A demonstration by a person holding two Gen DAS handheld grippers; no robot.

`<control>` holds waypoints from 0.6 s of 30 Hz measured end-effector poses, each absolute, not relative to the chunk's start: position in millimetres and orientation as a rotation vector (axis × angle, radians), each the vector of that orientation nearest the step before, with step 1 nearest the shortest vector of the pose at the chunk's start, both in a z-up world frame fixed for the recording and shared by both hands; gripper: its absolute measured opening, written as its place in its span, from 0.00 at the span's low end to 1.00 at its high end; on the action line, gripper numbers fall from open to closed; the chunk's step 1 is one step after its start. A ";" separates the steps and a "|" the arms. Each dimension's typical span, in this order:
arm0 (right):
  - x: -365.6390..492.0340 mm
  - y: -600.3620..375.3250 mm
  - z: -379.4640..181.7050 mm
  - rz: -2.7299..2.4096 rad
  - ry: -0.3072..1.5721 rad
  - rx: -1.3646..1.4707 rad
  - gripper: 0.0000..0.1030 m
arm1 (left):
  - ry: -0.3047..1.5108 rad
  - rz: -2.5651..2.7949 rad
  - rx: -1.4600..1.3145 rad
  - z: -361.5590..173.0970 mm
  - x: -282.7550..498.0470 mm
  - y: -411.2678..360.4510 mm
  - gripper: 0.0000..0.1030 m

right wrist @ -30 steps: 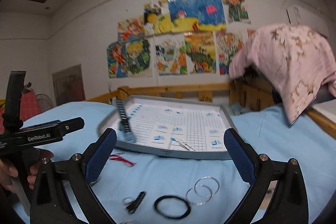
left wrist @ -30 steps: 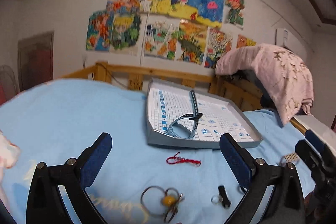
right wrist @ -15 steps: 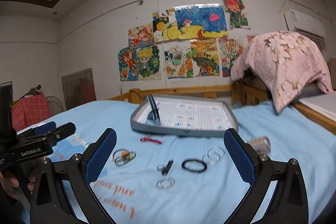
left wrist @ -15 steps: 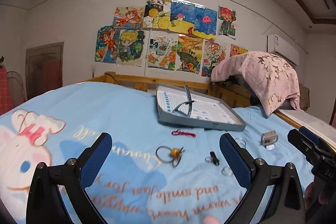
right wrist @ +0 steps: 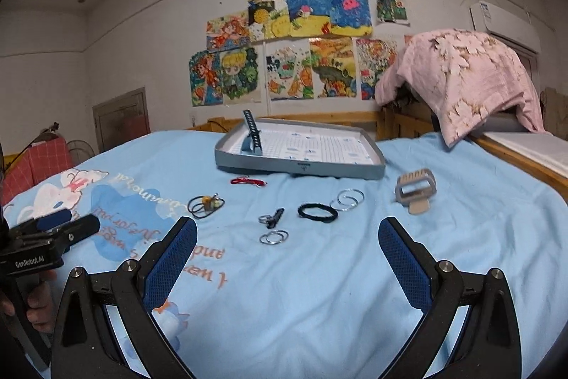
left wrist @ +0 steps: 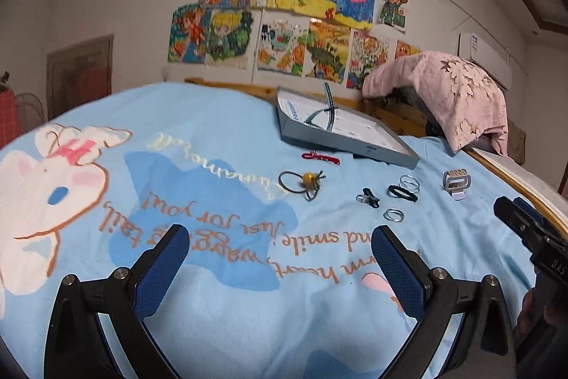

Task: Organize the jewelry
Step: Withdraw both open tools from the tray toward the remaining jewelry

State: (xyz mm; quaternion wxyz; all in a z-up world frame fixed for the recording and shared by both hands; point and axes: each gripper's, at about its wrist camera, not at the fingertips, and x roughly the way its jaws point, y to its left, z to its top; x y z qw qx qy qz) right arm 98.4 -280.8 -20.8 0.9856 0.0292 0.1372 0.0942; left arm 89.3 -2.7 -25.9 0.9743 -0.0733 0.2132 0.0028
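The gray tray (right wrist: 300, 162) lies on the blue bed cover (right wrist: 319, 272) at the far side, near the wooden bed rail. Its long axis runs left to right in the right wrist view, and its front wall faces the cameras. Inside it a gray watch strap (right wrist: 252, 134) stands almost upright, its free end pointing up.

The other jewelry lies loose on the cover in front of the tray. A red cord piece (right wrist: 248, 181) lies just before the front wall, long axis left to right. To the left is a dark hair tie with a yellow bead (right wrist: 206, 202). Near the middle are a small black clip (right wrist: 273, 217), a pair of silver rings (right wrist: 273, 237), a black hair band (right wrist: 317, 212) and two larger silver hoops (right wrist: 347, 199) touching the band's right side. A gray buckle-like piece (right wrist: 415, 190) lies to the right, well apart; what it is I cannot tell.

The left hand-held gripper (left wrist: 280, 261) and the right hand-held gripper (right wrist: 287, 254) both hover over the cover with fingers spread wide and nothing between them. The small items are too small to see in detail.
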 end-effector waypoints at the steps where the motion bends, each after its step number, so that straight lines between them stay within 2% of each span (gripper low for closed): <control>1: 100.2 -283.6 -19.7 0.188 0.279 0.069 0.98 | 0.434 0.001 -0.153 -26.0 91.9 -1.3 1.00; 10: 129.1 -293.8 -2.2 0.178 0.266 0.049 0.98 | 0.474 -0.075 -0.109 -19.7 147.8 -7.1 1.00; 18: 196.0 -301.5 10.7 0.244 0.351 0.088 0.98 | 0.525 -0.092 -0.060 -21.6 216.9 -19.2 1.00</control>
